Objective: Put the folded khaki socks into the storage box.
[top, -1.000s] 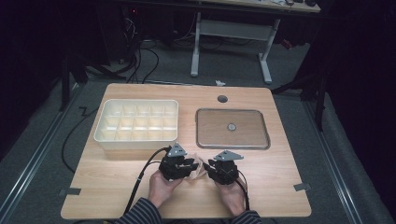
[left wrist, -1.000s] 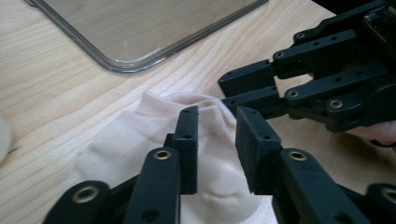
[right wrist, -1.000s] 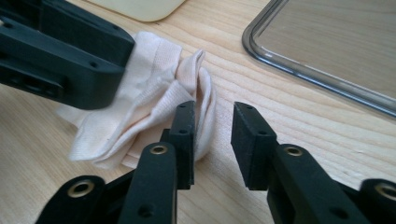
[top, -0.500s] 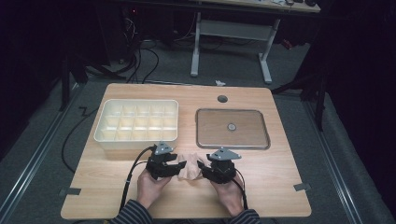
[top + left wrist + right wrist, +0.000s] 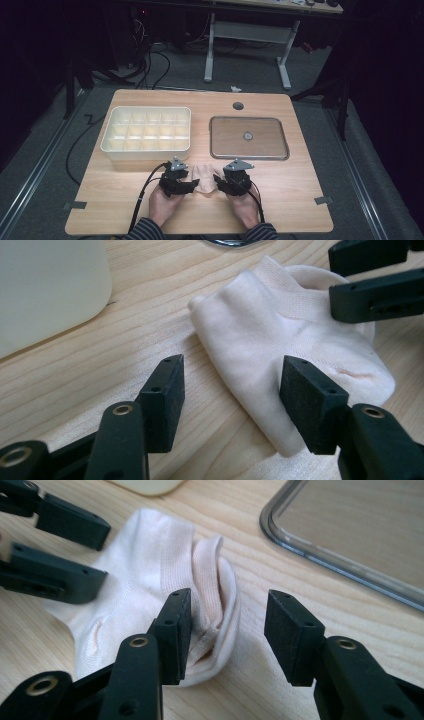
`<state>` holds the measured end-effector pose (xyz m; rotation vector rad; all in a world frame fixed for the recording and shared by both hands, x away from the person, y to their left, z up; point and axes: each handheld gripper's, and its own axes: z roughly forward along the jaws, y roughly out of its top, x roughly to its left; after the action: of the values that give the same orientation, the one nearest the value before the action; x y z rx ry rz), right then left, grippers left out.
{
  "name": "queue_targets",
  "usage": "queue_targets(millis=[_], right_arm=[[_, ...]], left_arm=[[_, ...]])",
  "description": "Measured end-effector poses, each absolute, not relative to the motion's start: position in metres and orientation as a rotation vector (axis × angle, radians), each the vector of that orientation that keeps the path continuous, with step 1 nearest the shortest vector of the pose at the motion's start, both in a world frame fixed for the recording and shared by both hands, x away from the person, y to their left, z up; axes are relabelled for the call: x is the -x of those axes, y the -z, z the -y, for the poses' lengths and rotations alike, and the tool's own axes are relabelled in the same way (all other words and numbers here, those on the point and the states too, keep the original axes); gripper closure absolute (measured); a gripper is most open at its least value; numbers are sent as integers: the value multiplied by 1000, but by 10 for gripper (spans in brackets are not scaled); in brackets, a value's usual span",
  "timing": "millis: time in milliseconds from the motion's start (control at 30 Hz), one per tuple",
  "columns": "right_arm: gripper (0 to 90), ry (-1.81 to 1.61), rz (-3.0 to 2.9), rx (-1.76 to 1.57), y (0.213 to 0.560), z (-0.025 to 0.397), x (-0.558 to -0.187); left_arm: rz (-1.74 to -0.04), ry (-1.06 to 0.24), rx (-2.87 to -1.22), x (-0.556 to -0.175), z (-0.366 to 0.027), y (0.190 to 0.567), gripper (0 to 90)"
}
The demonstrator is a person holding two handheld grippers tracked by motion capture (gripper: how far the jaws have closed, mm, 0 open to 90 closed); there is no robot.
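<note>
A pale pink ankle sock [image 5: 203,176] lies flat on the wooden table near its front edge, between the two hand-held grippers. My left gripper [image 5: 188,184] is open at the sock's left side. In the left gripper view the sock [image 5: 280,345] lies partly between the spread jaws of my left gripper [image 5: 232,377], under the right one. My right gripper [image 5: 219,182] is open at the sock's right side. In the right gripper view my right gripper [image 5: 227,615] straddles the edge of the sock [image 5: 150,575] at the folded cuff. Neither grips the fabric.
A white compartment tray [image 5: 146,150] stands at the back left, and its corner [image 5: 150,485] shows in the right gripper view. A shallow metal tray [image 5: 220,145] lies at the back right, with its rim [image 5: 280,535] close to the right gripper. A round cable hole [image 5: 238,106] is near the far edge.
The left gripper has drawn away to the left from the right one. The sock now shows on the table between them.
</note>
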<state>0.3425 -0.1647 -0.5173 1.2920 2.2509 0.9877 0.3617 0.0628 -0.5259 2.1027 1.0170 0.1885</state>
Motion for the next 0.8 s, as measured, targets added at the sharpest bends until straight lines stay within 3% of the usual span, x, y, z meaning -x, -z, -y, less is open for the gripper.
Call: queue_targets(millis=[367, 800], right_arm=[[562, -1021, -2255, -1261, 527, 165, -344], [608, -1022, -2273, -1226, 527, 164, -345]], left_arm=[[-963, -314, -2103, -353, -63, 532, 412], [-940, -320, -2084, -352, -66, 535, 414]])
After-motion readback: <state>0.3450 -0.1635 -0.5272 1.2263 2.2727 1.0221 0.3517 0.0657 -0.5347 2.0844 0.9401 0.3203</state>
